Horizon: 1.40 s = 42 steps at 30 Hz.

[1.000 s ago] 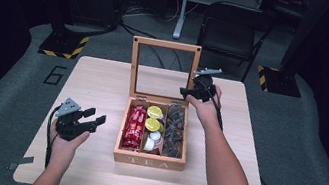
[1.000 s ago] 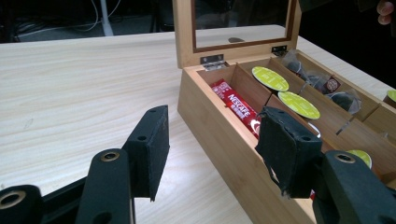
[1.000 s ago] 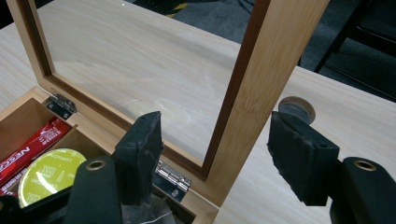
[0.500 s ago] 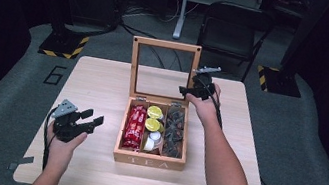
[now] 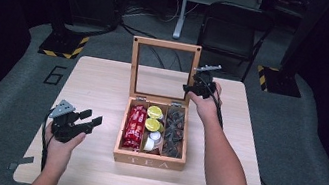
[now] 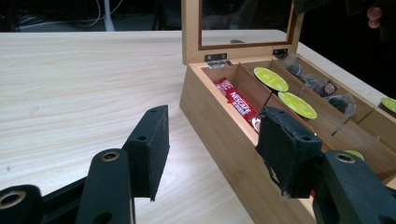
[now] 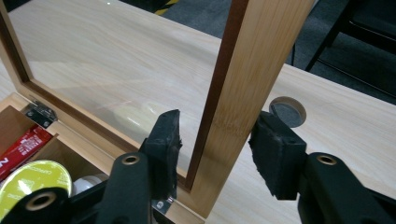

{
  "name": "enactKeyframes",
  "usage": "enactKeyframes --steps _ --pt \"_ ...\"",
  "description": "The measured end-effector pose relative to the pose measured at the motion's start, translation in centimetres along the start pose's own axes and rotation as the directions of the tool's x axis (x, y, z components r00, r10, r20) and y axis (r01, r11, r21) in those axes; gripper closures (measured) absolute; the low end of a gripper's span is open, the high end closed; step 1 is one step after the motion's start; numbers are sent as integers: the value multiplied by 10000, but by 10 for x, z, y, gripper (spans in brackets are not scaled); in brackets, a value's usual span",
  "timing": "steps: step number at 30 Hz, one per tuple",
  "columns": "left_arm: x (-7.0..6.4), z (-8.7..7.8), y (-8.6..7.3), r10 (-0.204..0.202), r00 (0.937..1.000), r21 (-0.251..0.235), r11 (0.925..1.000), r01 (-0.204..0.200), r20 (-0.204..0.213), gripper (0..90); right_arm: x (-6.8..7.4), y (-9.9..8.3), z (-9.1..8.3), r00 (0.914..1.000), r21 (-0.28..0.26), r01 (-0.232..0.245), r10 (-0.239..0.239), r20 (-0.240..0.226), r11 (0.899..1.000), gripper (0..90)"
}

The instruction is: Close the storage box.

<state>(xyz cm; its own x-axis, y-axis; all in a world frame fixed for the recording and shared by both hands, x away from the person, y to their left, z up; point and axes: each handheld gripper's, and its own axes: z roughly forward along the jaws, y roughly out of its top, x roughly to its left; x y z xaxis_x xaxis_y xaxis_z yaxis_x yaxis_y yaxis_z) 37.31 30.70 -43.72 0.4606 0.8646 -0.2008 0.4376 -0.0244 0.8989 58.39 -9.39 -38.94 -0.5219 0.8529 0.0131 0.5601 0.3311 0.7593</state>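
1. The wooden tea box (image 5: 148, 160) sat at the middle of the worktop (image 5: 97, 86), its glass-paned lid (image 5: 167, 45) standing upright on the hinges (image 6: 215, 57) at the back; the work in hand looked like closing that lid.
2. The right gripper (image 7: 215, 140) was at the lid's right-hand frame post (image 7: 252, 84), its jaws spread with one on each side of the wood; a gap showed on both sides, so it was straddling the post rather than pinching it.
3. The left gripper (image 5: 88, 119) hovered over the worktop to the left of the box, well apart from it, jaws spread and holding nothing; in its own view the box's near wall (image 6: 224, 135) lay just ahead.
4. Inside, red coffee sticks (image 5: 135, 125) filled the left compartment, green-topped capsules (image 5: 153, 118) the middle and dark tea bags (image 5: 174, 128) the right; none seemed to rise above the rim, so the lid should seat flat.
5. To do this well, I would close the jaws squarely on the wooden post, not the glass; then swing the lid forward along the hinge arc, slowly, so it did not drop.
6. The idle gripper could steady the box's left wall if it slid; the right one should let go only once the lid rested on the rim.
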Motion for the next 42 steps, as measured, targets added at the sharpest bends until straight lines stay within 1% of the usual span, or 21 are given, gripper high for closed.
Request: enactKeyframes --steps 2,4,6,12,13,17,18,19,20,23,26,28,31,32,33,35,36,37,38,41,42 --pt "0 0 0 0 10000 6 10000 0 10 436 -1 0 0 10000 -25 46 -46 41 10000 570" --pt "0 0 -1 -25 10000 45 10000 25 18 436 -2 0 0 10000 -27 -31 31 14 10000 587" --pt "0 0 -1 -35 10000 64 10000 35 26 436 -4 0 0 10000 -47 37 -37 -19 10000 598" --pt "0 0 -1 -44 10000 35 10000 44 -3 436 -5 0 1 9999 -85 -7 7 -101 10000 597" --pt "0 0 -1 -44 10000 35 10000 44 -3 436 -6 0 2 9999 -96 67 -68 -106 9999 597" --pt "0 1 -1 -30 10000 53 10000 30 -11 436 -5 0 0 9999 -34 -76 76 -112 10000 614" --pt "0 1 -1 23 10000 135 9999 -23 17 436 -6 0 -1 9999 -62 -62 61 -151 10000 618" --pt "0 2 -1 9 10000 47 10000 -9 -10 436 -6 0 -2 9997 -44 -103 102 -202 9999 621" --pt "0 2 -1 12 10000 52 10000 -12 -10 436 -6 0 -2 9998 -76 5 -6 -202 10000 622" --pt "-1 3 -1 38 10000 103 9999 -38 0 436 -5 -1 -4 9998 -49 -36 35 -204 10000 625" --pt "-1 6 0 58 10000 121 9999 -59 32 436 -3 -1 -6 9999 -46 117 -117 -101 9999 628" --pt "-3 8 0 106 9999 182 9998 -108 83 436 -3 -2 -8 9997 -90 226 -227 -112 9997 632" --pt "-4 10 2 228 9996 282 9993 -232 140 436 -2 -5 -11 9998 -268 124 -128 -149 9996 639" --pt "-4 11 3 237 9997 215 9995 -239 99 434 -2 -7 -13 9997 -284 160 -165 -170 9995 642" --pt "-3 11 4 220 9997 188 9996 -223 124 434 -1 -8 -15 9998 -379 42 -50 -217 9993 644" --pt "-3 12 5 193 9997 195 9996 -196 136 432 -1 -10 -16 9996 -407 33 -44 -261 9992 647" --pt "-2 14 7 176 9997 165 9997 -179 151 432 0 -13 -20 9996 -600 90 -106 -263 9982 649" --pt "-2 15 9 169 9997 219 9996 -173 199 430 2 -14 -21 9996 -610 0 -17 -270 9981 649" --pt "-3 16 10 106 9998 195 9998 -110 195 429 3 -15 -23 9997 -667 64 -79 -227 9978 649" --pt "-5 21 14 173 9994 245 9995 -180 308 430 7 -18 -27 9996 -729 256 -265 -117 9970 648" --pt "-6 23 16 195 9992 283 9994 -205 363 430 9 -19 -28 9998 -697 183 -190 -88 9974 647"
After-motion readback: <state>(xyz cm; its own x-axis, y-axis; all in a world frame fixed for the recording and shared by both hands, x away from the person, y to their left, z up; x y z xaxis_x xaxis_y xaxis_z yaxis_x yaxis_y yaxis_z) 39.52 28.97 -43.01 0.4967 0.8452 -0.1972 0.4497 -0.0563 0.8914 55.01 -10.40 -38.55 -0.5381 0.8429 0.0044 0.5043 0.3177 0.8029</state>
